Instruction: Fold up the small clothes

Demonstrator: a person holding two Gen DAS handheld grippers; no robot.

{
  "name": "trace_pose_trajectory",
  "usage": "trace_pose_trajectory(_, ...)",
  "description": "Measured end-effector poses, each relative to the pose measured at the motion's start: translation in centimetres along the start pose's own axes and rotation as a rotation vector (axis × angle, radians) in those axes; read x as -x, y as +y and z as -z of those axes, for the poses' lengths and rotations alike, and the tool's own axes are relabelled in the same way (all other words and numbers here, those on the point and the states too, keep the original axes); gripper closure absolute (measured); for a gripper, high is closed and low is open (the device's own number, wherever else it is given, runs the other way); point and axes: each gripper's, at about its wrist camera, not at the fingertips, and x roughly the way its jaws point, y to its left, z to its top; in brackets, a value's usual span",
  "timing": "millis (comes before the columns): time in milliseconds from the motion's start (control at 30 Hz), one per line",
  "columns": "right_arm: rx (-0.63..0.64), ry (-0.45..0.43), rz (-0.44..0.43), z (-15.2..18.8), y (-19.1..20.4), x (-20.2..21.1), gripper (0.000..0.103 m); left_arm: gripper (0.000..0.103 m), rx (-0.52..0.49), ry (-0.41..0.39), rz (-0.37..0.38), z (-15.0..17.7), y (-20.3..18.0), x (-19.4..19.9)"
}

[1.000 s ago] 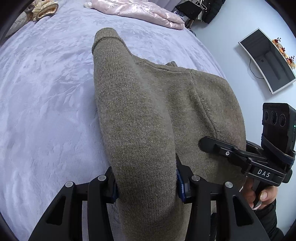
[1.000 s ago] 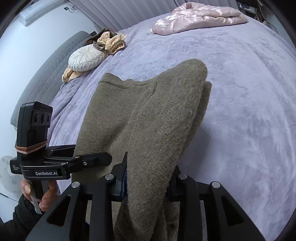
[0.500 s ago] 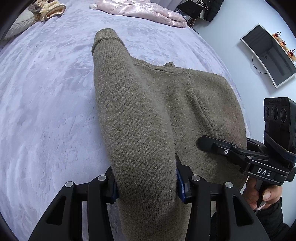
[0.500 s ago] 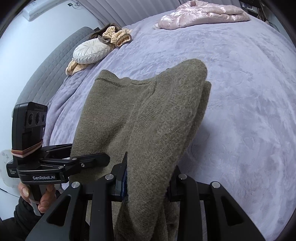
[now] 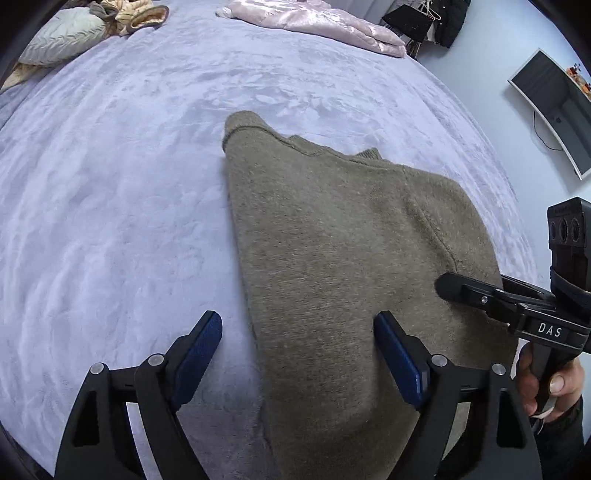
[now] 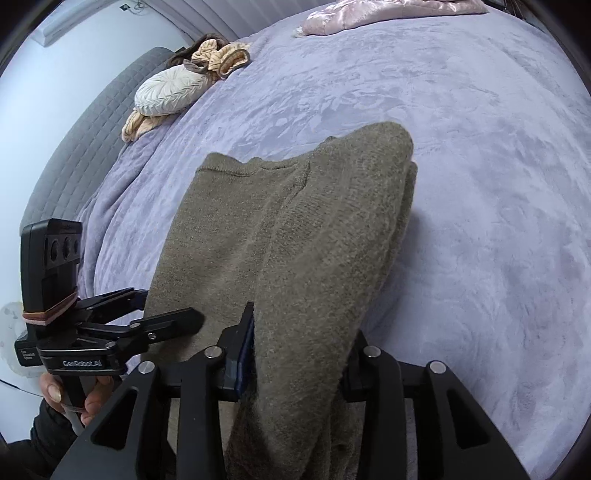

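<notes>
one sweater [image 5: 332, 258], two grippers

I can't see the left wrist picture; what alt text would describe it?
An olive-brown knitted sweater lies folded on a lavender bedspread, between the open left tongs. The right tongs touch its right edge; a pink quilted garment lies far behind.

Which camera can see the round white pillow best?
The right wrist view. There the round pleated cushion shows whole against the grey headboard, pleats clear, with tan clothes beside it. The left wrist view catches it only squashed and dim in the top left corner.
</notes>
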Motion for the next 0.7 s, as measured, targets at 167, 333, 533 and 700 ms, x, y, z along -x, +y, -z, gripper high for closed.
trace_pose_trajectory(167, 0.098, -0.097, 0.133, 0.9, 0.9, 3.1, 0.045, 0.018, -0.050, -0.095, -0.181, 0.5, -1.2, 2.8)
trace_pose_trajectory(333, 0.313, -0.167, 0.197, 2.5, 5.5, 6.1, 0.034, 0.018, -0.112, -0.143, -0.224, 1.4, -3.3, 4.5)
trace_pose_trajectory(533, 0.370, -0.136, 0.208, 3.8, 7.9, 5.6, 0.034, 0.018, -0.117, -0.149, -0.255, 2.6, -4.5, 4.9)
trace_pose_trajectory(700, 0.355, -0.105, 0.244, 4.8, 8.1, 5.1, 0.034, 0.018, -0.120, -0.154, -0.306, 3.3, -5.2, 5.0)
